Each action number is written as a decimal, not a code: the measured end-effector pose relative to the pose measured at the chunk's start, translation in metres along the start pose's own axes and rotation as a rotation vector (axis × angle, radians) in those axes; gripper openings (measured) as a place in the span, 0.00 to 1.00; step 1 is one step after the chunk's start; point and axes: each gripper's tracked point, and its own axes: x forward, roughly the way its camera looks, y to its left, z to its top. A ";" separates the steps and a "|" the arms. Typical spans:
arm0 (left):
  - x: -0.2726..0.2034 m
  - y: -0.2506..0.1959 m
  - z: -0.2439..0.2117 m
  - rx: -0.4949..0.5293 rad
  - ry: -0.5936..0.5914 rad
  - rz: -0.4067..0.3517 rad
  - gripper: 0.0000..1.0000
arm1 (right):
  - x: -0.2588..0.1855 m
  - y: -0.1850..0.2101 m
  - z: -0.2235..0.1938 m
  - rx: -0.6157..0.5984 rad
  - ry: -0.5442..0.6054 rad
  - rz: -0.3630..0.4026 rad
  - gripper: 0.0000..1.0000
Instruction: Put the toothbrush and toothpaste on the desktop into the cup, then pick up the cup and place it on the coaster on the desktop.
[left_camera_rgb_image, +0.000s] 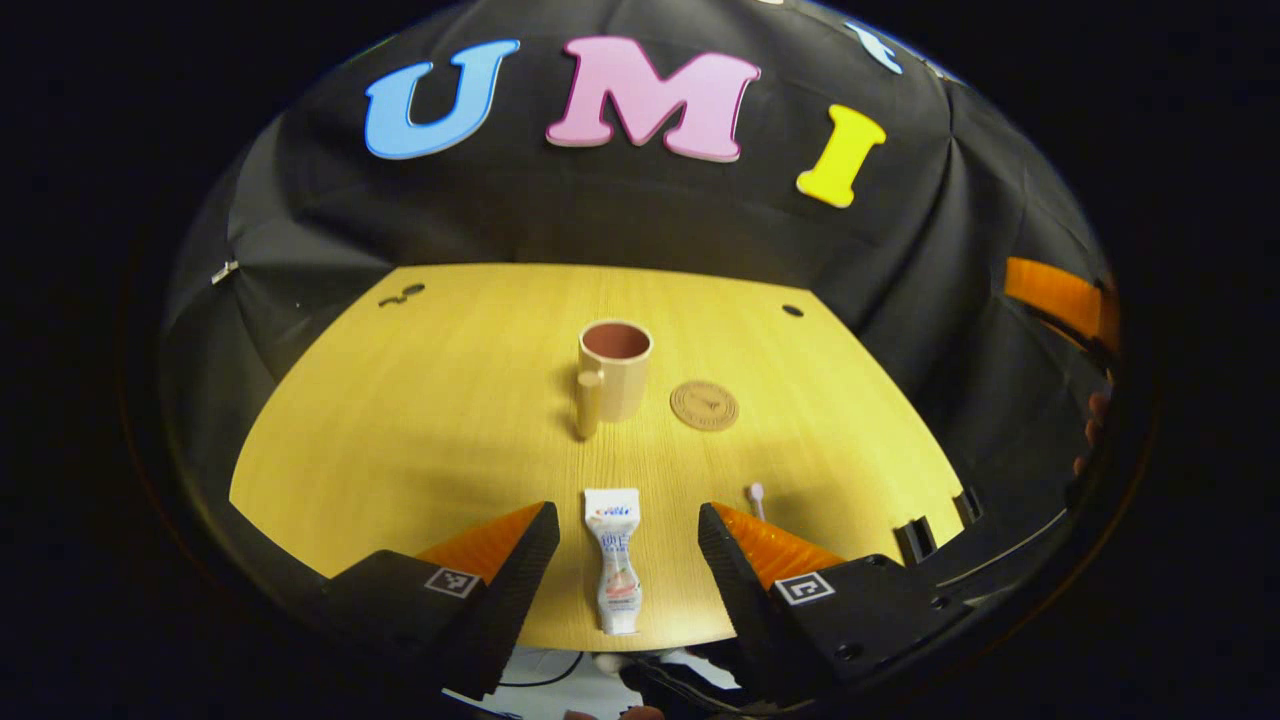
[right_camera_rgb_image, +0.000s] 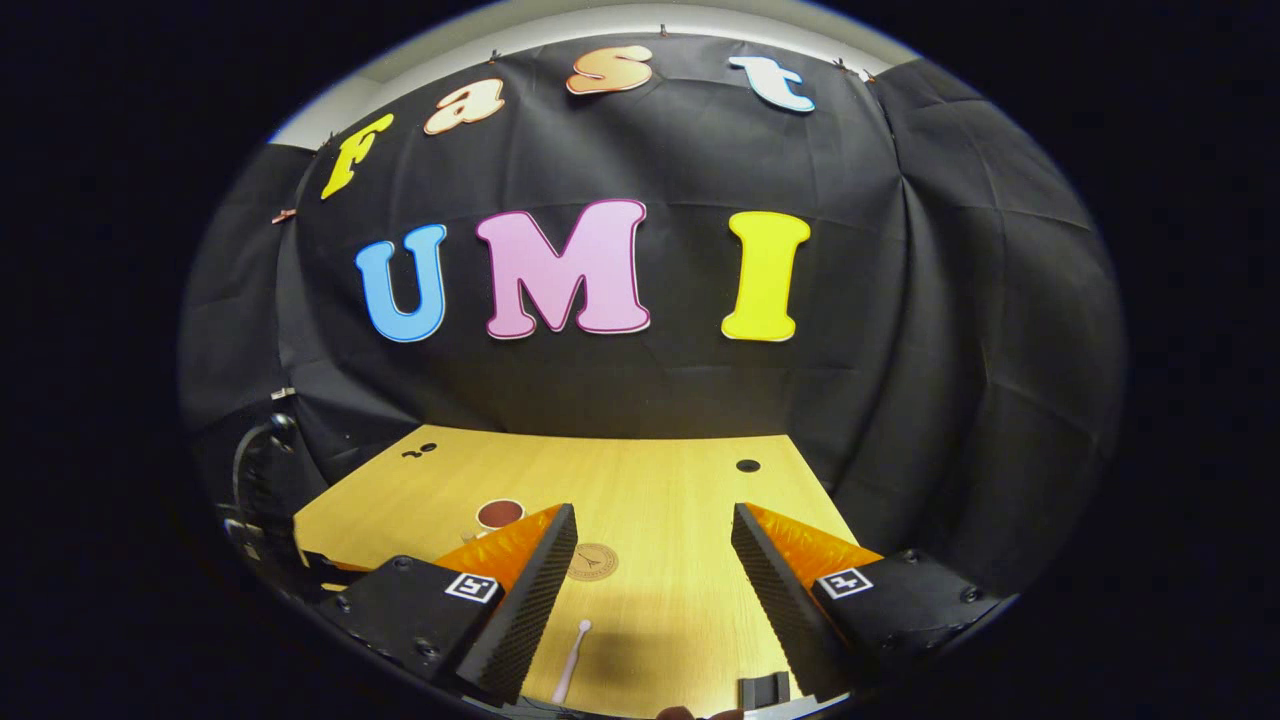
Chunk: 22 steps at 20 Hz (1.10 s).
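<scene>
- Toothpaste (left_camera_rgb_image: 614, 570) was seen lying flat near the front edge of the desktop (left_camera_rgb_image: 400, 430), its flat crimped end pointing toward the cup and its cap end toward the edge, untouched.
- It lay between the two fingers of the left gripper (left_camera_rgb_image: 627, 545), which was spread wide with a clear gap on each side; nothing was held.
- Toothbrush (right_camera_rgb_image: 572, 662) was found just right of the toothpaste, lying on the wood between the fingers of the right gripper (right_camera_rgb_image: 653, 600), nearer its left finger; that claw too was held wide and empty.
- Cup (left_camera_rgb_image: 612, 372) stood upright farther back, roughly in line with the toothpaste, its handle turned toward the front and its mouth open and empty.
- Coaster (left_camera_rgb_image: 704, 405) lay flat just to the right of the cup, apart from it and bare.
- The first step was judged to be in hand: neither item had been lifted, so the whole task remained.
- The next move was judged to call for the left gripper to be lowered over the tube and closed across its width, the tube then being raised, tipped upright and dropped into the cup; a soft tube could be squashed or could slip if it were pinched carelessly.
</scene>
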 end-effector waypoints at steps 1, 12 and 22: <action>0.012 0.000 -0.009 -0.005 0.039 0.006 0.82 | 0.001 -0.004 -0.004 0.003 0.013 -0.005 0.98; 0.094 0.013 -0.069 -0.030 0.288 0.088 0.78 | 0.011 -0.039 -0.028 0.011 0.106 -0.032 0.98; 0.100 0.028 -0.072 0.025 0.381 0.132 0.39 | 0.025 0.006 -0.088 0.071 0.329 0.056 0.98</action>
